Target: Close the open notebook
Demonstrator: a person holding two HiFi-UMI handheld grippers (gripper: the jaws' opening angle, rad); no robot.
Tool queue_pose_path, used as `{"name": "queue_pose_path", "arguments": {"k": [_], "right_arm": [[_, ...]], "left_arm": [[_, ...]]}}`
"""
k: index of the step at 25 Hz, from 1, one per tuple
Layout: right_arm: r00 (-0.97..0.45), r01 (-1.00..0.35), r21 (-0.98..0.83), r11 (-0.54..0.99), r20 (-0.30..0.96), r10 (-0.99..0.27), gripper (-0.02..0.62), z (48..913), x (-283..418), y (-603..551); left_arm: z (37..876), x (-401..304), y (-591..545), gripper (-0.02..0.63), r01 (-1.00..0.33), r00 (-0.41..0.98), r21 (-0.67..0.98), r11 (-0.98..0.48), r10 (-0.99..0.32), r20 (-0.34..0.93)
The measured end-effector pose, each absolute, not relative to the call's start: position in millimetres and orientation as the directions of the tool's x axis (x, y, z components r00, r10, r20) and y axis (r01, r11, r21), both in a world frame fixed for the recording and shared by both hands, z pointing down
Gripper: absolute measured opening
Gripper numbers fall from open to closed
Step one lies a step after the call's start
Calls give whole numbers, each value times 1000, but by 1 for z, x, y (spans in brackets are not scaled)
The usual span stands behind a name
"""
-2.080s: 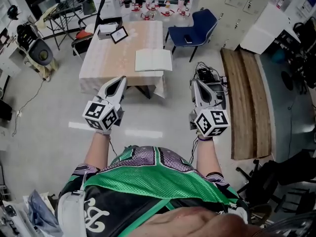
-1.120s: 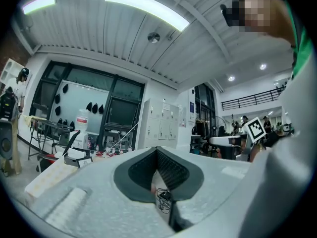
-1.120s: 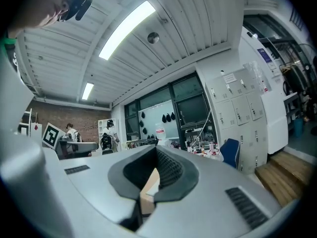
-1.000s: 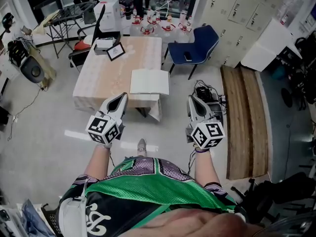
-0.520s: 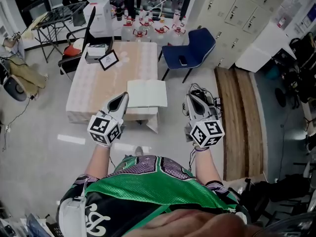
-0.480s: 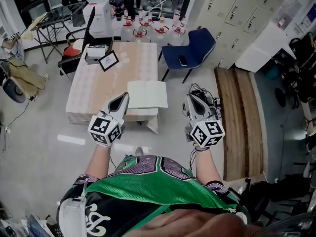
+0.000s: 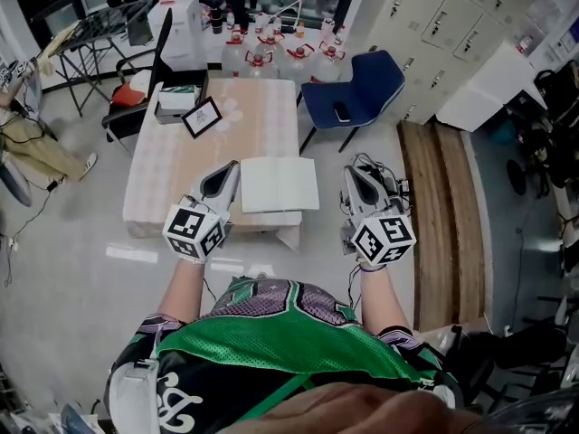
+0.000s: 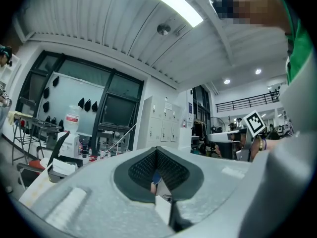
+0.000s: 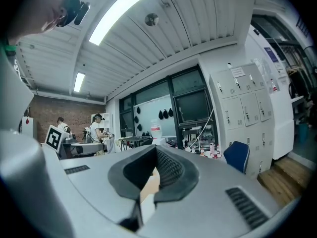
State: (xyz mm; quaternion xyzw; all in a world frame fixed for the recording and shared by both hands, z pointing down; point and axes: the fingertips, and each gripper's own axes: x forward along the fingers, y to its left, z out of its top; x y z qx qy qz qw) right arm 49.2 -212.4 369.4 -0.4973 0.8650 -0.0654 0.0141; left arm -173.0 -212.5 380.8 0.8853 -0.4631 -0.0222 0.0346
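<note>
The open notebook [image 7: 279, 184], white pages up, lies near the front edge of the beige table [image 7: 181, 161]. My left gripper [image 7: 226, 172] hovers just left of the notebook over the table's front part, jaws together and empty. My right gripper [image 7: 356, 181] is to the right of the notebook, past the table's right edge and above the floor, also shut and empty. Neither touches the notebook. In the left gripper view the left gripper [image 8: 157, 150] points level across the room, and in the right gripper view the right gripper [image 9: 155, 149] does too. Neither gripper view shows the notebook.
A framed picture [image 7: 202, 116] and a small box [image 7: 178, 102] stand at the table's far left. A blue chair [image 7: 355, 93] stands behind the table's right corner. Wooden planks [image 7: 445, 215] lie on the floor to the right. Several bottles [image 7: 271, 48] line the back.
The person has walked toward the table, so the table and notebook sit nearer. Both grippers now flank the notebook at the front edge. Their jaws stay together.
</note>
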Motion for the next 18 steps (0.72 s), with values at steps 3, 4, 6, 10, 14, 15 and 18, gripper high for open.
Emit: {"name": "queue_pose_path", "arguments": {"k": [3, 4, 6, 10, 14, 15, 18], "right_arm": [[-504, -860, -127, 495, 49, -862, 2, 377, 39, -228], [-502, -861, -127, 493, 52, -864, 2, 378, 37, -232], [-499, -863, -124, 490, 56, -865, 2, 380, 34, -241], [-499, -864, -111, 491, 64, -864, 2, 385, 32, -252], [-503, -862, -114, 495, 67, -862, 2, 389, 34, -268], [-509, -859, -114, 500, 66, -858, 2, 389, 34, -271], [-529, -846, -109, 522, 56, -847, 2, 387, 36, -282]], "left_arm": [[387, -180, -225, 15, -813, 578, 87, -576, -816, -3], [390, -181, -229, 15, -812, 580, 89, -577, -815, 1], [394, -185, -238, 15, -812, 579, 97, -575, -816, 6], [400, -189, -248, 15, -817, 570, 114, -566, -822, 5], [407, -187, -255, 15, -821, 563, 122, -557, -827, 14], [407, -187, -257, 15, -825, 558, 123, -552, -830, 15], [407, -185, -263, 15, -840, 534, 122, -528, -845, 15]]}}
